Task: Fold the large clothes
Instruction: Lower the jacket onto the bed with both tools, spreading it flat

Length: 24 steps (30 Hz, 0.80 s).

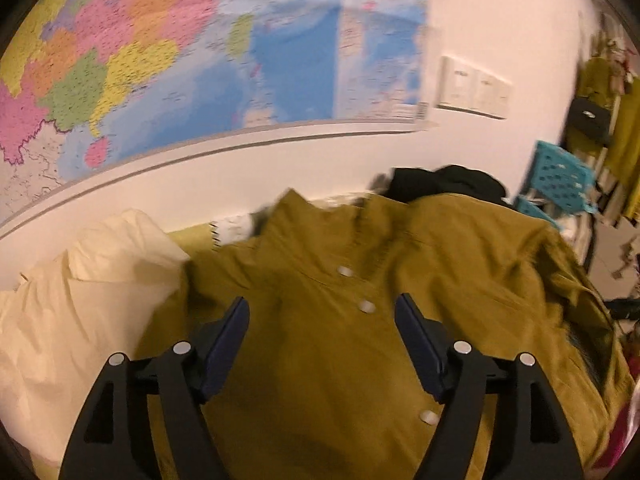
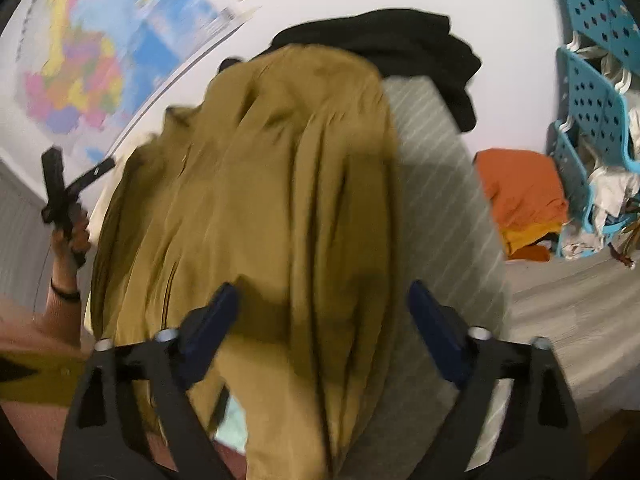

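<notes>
A mustard-yellow jacket (image 1: 480, 260) with white snap buttons (image 1: 366, 306) lies spread front-up on the bed, collar toward the wall. My left gripper (image 1: 322, 306) hovers open over its button line, and no cloth is pinched between the dark blue pads. In the right wrist view the same jacket (image 2: 280, 160) runs away from me in long folds. My right gripper (image 2: 322, 290) stands open above its near part, fingers to either side of the cloth and not pressing it. A person's hand (image 2: 74, 236) at the far left holds the left gripper beyond the jacket's edge.
A cream pillow (image 1: 80, 300) lies left of the jacket. A black garment (image 2: 400, 40) is heaped by the wall behind the collar. The grey striped bed cover (image 2: 440, 168) shows on the right, with folded orange clothes (image 2: 520, 192) and turquoise crates (image 2: 592, 92) beyond. A map (image 1: 160, 60) hangs on the wall.
</notes>
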Available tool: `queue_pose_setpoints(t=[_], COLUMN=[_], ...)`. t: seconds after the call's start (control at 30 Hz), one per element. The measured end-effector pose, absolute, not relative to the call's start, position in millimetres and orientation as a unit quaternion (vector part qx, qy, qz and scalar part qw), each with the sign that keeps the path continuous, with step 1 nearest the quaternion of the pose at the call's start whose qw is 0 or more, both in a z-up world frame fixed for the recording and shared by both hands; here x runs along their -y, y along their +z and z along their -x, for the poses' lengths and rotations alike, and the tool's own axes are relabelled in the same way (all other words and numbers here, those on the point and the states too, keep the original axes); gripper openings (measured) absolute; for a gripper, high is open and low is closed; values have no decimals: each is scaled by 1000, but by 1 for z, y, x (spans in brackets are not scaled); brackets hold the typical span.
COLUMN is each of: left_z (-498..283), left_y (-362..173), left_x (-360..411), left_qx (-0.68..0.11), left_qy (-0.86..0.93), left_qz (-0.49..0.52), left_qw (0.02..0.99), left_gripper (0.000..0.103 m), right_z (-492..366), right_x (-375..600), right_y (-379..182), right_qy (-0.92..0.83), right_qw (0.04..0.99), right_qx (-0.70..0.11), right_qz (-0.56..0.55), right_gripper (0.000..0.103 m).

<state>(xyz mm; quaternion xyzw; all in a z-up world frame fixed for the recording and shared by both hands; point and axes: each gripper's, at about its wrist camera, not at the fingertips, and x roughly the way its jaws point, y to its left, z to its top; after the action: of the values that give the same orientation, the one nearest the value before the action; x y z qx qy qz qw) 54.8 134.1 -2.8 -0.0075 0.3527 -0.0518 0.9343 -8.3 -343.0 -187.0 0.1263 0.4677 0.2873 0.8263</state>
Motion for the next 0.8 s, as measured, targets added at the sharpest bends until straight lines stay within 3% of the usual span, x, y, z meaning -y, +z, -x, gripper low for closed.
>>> queue_pose_setpoints(t=[0.03,0.07,0.17,0.4,0.67,0.8], left_z=[-50,-45,-37,-31,-23,-20], left_y=[-3,-2,-4,-2,4,4], left_x=[-129,-123,-107,-79,-71,-74], left_qx=[-352,-351,-352,-352,-343,-340], left_qy=[-61,-65,-78,-103,-123,-130], left_qz=[7,4,0,-14,-27,-20], left_qw=[934,934,933,930,931,931], left_gripper=[75,76,77,77,81,81], right_z=[12,15,16,6,4,4], right_x=[342,344,361,408,282,191], right_y=[-188,-187,-160,-40,26,31], right_qy=[292,289,258,192,317,388], right_qw=[826,829,854,911,873,838], right_qx=[-467,-463,-434,-350,-369,-375], right_qz=[-124,-123,-126,-108,23,80], right_gripper=[34,9,8,7,8,14])
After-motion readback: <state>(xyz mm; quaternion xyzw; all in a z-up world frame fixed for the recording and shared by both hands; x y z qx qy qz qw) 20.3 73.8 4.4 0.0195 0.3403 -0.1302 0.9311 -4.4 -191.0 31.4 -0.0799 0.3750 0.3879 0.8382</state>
